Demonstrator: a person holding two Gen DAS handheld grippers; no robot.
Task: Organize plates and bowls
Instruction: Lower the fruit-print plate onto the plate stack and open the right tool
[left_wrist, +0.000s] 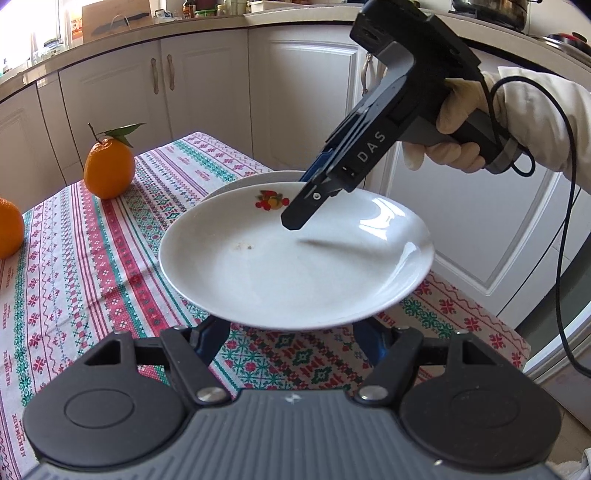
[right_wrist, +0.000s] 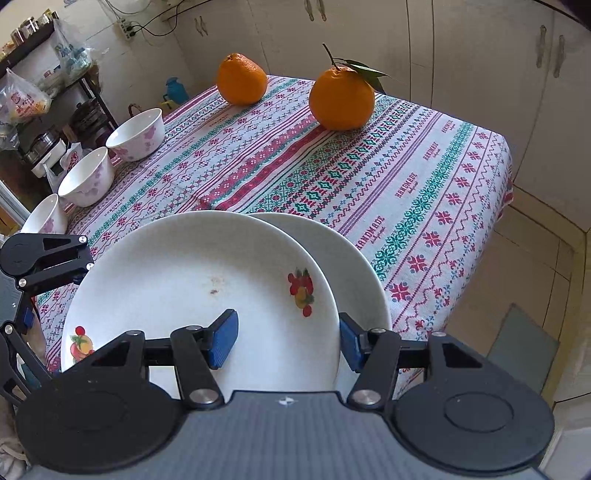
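I see right gripper clamped on rim of top plate, over second plate (mostly hidden). Left gripper: fingertips under plate, grip unclear. Third bowl cut off.

White plate at center, lifted over the patterned cloth on the bench. Right tongs clamp its rim at 1 o'clock, held by a gloved hand. Two oranges at 10 o'clock.
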